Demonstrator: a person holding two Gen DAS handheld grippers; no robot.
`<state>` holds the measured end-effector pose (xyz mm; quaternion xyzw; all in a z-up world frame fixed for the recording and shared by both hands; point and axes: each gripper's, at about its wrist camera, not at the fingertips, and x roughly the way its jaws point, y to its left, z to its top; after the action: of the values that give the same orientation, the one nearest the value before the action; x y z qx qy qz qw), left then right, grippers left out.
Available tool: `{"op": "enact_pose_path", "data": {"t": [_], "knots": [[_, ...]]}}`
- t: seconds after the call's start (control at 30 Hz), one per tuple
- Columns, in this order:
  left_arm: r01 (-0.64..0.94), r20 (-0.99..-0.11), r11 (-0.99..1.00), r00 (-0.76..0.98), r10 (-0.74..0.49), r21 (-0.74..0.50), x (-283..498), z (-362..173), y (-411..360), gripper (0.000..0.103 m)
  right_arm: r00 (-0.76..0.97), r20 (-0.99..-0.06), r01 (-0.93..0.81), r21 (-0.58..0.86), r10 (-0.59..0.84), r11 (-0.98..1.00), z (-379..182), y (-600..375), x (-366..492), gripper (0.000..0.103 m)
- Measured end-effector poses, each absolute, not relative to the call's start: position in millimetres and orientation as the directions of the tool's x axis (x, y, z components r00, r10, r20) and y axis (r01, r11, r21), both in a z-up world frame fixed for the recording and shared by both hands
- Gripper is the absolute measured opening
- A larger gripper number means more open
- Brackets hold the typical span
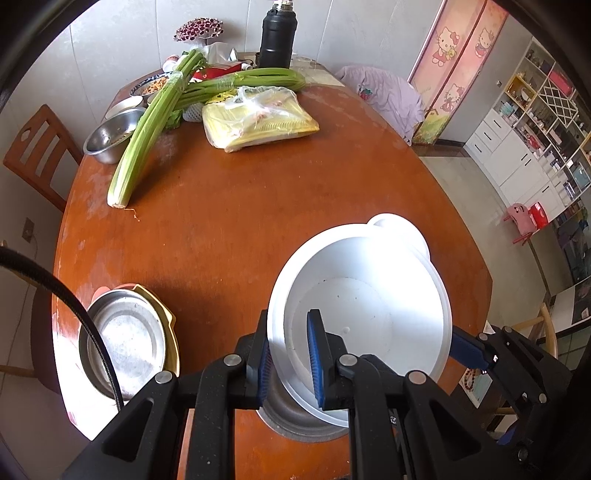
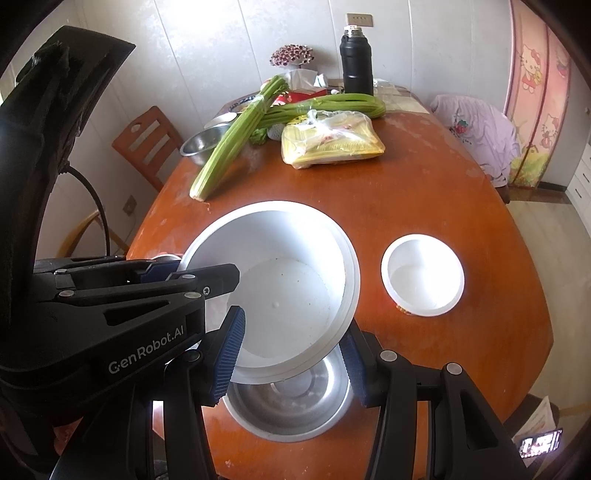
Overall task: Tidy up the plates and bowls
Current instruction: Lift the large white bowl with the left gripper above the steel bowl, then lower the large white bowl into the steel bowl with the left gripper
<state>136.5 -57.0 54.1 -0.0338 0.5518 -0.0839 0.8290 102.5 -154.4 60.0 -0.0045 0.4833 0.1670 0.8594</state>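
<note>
I have the large white bowl (image 1: 369,306) pinched at its near-left rim by my left gripper (image 1: 291,363), one blue pad inside the wall and one outside, jaws closed tight on the rim; the bowl hangs tilted above a steel basin (image 2: 288,402) that sits on the round wooden table (image 1: 229,221). My right gripper (image 2: 291,363) reaches in from the other side with its jaws partly spread either side of the bowl's lower edge; I cannot tell whether the blue pads (image 2: 231,356) actually press on it. In the right wrist view a small white bowl (image 2: 423,275) stands on the table to the right of the big one, well clear of it. In the left wrist view a steel plate (image 1: 125,339) lies nested in a yellow dish (image 1: 168,325) near the table's left edge. Farther off, celery stalks (image 1: 147,133) lie across the tabletop, one bunch resting on a steel bowl (image 1: 107,138), beside a clear bag of yellow noodles (image 1: 258,118). A black thermos (image 1: 279,35) stands at the far end, with a wooden chair (image 1: 33,147) on the left and a chair draped in lilac cloth (image 1: 388,96) on the right.
</note>
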Motion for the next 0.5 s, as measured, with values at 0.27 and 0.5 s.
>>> {"op": "enact_pose_path", "data": {"t": [0.27,0.5], "knots": [[0.113,-0.916,0.983,0.360,-0.179,-0.148,129,46,-61,0.017,0.464,-0.841,-0.273,0.162,0.277,0.948,52,-158,96,0.054],[0.110,-0.930,0.984,0.325,-0.170,-0.141,123,31,-65,0.017,0.436,-0.859,-0.264,0.162,0.267,0.951,36,-160,90,0.054]]}}
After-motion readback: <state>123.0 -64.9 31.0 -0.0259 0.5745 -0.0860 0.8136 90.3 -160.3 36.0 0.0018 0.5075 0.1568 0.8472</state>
